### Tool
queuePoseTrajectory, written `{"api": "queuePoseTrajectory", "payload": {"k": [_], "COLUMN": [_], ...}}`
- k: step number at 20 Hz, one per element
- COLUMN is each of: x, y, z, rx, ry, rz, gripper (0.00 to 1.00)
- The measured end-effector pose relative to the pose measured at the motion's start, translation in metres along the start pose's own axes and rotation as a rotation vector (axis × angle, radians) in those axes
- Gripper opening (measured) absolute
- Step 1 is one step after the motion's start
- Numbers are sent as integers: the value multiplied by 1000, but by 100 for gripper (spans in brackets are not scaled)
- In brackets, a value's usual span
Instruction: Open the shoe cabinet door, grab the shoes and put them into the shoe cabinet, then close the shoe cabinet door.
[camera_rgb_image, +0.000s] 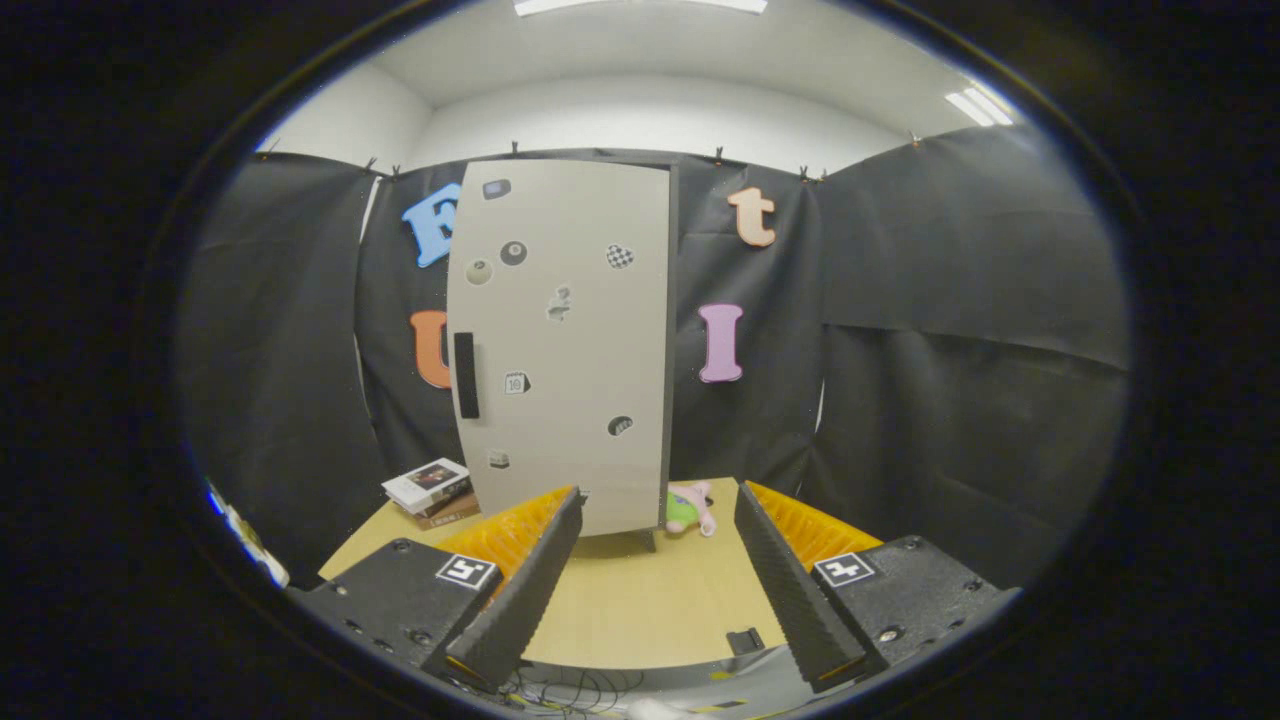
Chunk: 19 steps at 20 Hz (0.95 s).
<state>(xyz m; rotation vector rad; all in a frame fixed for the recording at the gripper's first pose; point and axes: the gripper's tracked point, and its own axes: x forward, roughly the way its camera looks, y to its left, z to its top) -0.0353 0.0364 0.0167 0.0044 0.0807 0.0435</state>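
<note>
A tall pale grey shoe cabinet (565, 340) stands on the wooden table (640, 610), beyond my fingers. Its door is shut and dotted with several small stickers. A dark vertical handle (466, 375) sits near the door's left edge. My gripper (655, 580) is held back from the cabinet and stands open, with only bare table between its fingers. The left fingertip (540, 560) lines up below the cabinet's bottom edge.
A small stack of books (432, 490) lies on the table left of the cabinet. A pink and green soft toy (690, 508) lies at the cabinet's right foot. Black cloth walls close in the booth behind and on both sides.
</note>
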Motion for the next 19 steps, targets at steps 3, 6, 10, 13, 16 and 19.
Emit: {"api": "queuePoseTrajectory", "payload": {"k": [3, 6, 10, 13, 16, 19], "x": [0, -1, -4, -3, 1, 4], "y": [-5, -11, -16, -13, -7, -5], "z": [6, 13, 20, 17, 18, 16], "rx": [-7, 32, 8, 0, 4, 8], "ry": [-12, -28, -44, -42, -36, -32], "rz": [-12, -15, -26, -20, 2, 5], "gripper": [100, 100, 100, 100, 100, 100]}}
